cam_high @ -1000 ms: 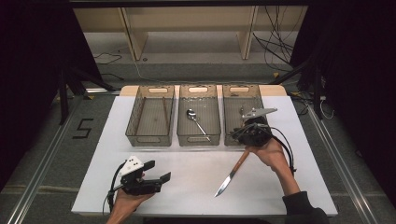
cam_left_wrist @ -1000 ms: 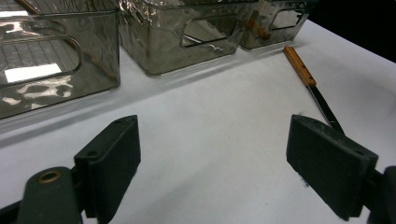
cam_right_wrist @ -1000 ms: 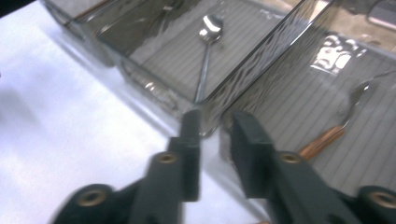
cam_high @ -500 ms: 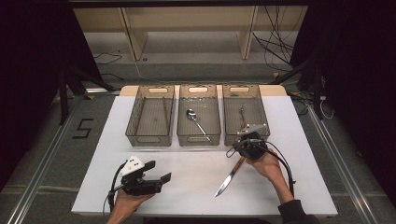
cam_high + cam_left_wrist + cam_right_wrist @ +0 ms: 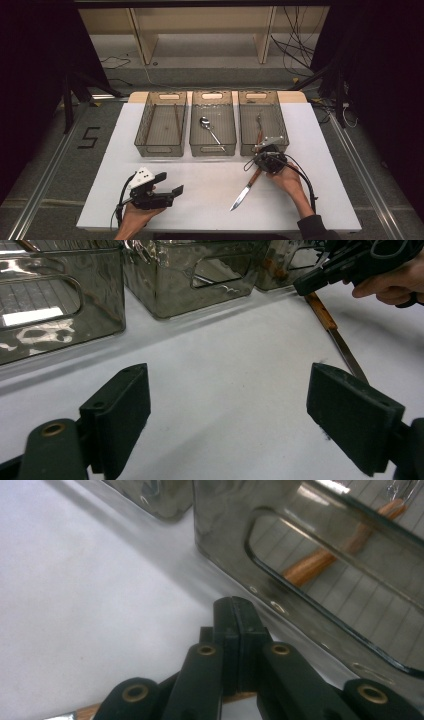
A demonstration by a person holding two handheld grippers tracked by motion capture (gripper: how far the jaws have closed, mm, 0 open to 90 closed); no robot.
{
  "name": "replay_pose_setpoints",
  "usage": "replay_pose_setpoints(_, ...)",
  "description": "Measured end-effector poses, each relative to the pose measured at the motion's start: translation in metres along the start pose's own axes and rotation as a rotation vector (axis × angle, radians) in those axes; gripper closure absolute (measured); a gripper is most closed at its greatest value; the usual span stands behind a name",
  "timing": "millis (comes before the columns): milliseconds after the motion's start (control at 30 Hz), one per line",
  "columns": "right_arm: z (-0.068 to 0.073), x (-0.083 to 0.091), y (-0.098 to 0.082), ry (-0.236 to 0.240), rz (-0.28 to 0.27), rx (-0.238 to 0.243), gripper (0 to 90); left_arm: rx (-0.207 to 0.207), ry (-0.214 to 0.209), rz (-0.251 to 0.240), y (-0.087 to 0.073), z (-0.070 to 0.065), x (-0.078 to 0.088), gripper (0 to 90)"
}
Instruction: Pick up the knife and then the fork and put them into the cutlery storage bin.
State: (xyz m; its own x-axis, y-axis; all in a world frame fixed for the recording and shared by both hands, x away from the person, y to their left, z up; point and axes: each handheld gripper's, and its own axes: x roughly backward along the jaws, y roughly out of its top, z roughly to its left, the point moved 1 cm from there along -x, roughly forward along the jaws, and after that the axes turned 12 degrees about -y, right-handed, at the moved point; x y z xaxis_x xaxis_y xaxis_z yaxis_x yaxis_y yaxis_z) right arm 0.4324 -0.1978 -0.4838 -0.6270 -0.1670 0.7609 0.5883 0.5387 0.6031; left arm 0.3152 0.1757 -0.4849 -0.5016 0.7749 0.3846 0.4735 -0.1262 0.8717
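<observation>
High view: right gripper [image 5: 264, 159] has dropped onto the knife [image 5: 246, 187] handle just before the right bin [image 5: 263, 145], jaws pressed together, nothing between them; pickup likely missed.

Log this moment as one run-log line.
right hand-held gripper: shut, above knife handle | left hand-held gripper: open, empty | knife: on table

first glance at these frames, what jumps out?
The knife, wooden handle and bare blade, lies slantwise on the white table, with the right gripper down on its handle, jaws shut. Behind it, three clear bins stand in a row; the middle one holds a spoon. At the near left, the left gripper sits with jaws wide open, holding nothing.
</observation>
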Motion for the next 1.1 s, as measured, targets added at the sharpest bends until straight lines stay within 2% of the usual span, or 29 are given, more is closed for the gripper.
replay_pose_setpoints(100, -0.001, -0.002, -0.004, -0.014, 0.019, 0.014, 90.0, 0.0, 0.0, -0.001, 0.0, 0.0, 0.0, 17.2)
replay_pose_setpoints(167, -0.003, -0.001, -0.007, -0.007, 0.012, -0.006, 90.0, 0.0, 0.0, -0.001, 0.0, 0.0, 0.0, 17.2)
replay_pose_setpoints(467, -0.008, 0.009, -0.018, -0.007, 0.045, -0.012, 90.0, -0.001, 0.0, -0.002, 0.0, -0.001, 0.0, 17.3)
replay_pose_setpoints(767, -0.007, 0.022, -0.031, 0.008, 0.072, 0.008, 90.0, -0.002, -0.001, 0.001, 0.0, -0.001, -0.001, 17.3)
replay_pose_setpoints(1100, -0.003, 0.03, -0.036, 0.028, 0.101, 0.029, 90.0, 0.0, -0.001, -0.002, 0.0, -0.001, -0.001, 17.3)
